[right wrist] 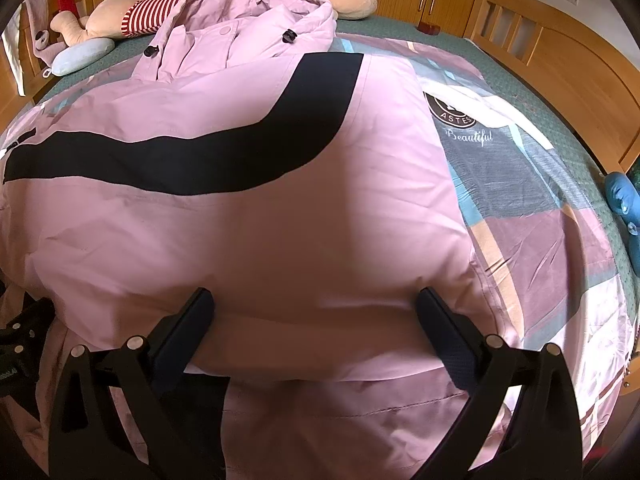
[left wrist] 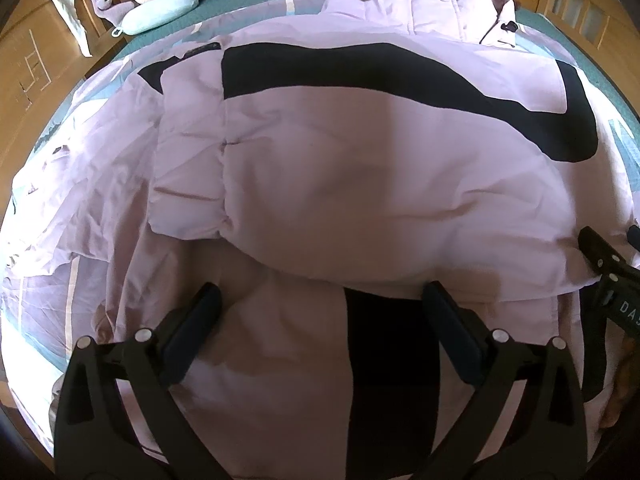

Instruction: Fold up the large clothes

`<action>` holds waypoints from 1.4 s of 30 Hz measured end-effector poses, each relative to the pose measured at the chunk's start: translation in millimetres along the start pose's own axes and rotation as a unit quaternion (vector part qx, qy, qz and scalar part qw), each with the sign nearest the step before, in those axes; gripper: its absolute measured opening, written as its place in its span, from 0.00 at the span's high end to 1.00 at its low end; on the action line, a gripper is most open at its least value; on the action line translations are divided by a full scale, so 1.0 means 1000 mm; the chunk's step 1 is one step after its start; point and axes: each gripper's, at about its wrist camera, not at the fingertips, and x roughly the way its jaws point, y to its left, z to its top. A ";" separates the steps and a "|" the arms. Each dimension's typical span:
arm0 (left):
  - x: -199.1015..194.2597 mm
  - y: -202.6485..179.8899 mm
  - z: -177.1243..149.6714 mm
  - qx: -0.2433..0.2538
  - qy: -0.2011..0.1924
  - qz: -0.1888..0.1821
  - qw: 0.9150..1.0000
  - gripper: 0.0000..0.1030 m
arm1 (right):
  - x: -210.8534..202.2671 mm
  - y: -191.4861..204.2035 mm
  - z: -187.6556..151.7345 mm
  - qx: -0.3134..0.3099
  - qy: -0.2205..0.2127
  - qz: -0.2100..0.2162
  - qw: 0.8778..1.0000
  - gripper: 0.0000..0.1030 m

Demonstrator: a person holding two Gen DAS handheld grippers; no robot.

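A large pink padded jacket (left wrist: 340, 184) with a curved black band lies spread on the bed, its hood (right wrist: 256, 12) at the far end; it fills the right wrist view (right wrist: 248, 220) too. One side is folded over the middle, and a sleeve lies to the left (left wrist: 80, 208). My left gripper (left wrist: 320, 300) is open, just above the jacket's near part, by the folded edge. My right gripper (right wrist: 314, 304) is open, its fingers either side of the puffy folded edge, holding nothing. The right gripper also shows at the right edge of the left wrist view (left wrist: 608, 276).
The bed has a patchwork cover (right wrist: 532, 200) over a green sheet. A plush toy in a striped shirt (right wrist: 140, 12), a light blue pillow (left wrist: 160, 12) and a blue toy (right wrist: 624, 200) lie near the edges. Wooden bed frame (right wrist: 560, 64) and cupboards surround it.
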 end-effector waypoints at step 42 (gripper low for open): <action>-0.051 0.251 0.047 -0.255 -0.049 0.065 0.964 0.02 | 0.004 0.003 -0.003 0.005 -0.012 0.022 1.000 0.01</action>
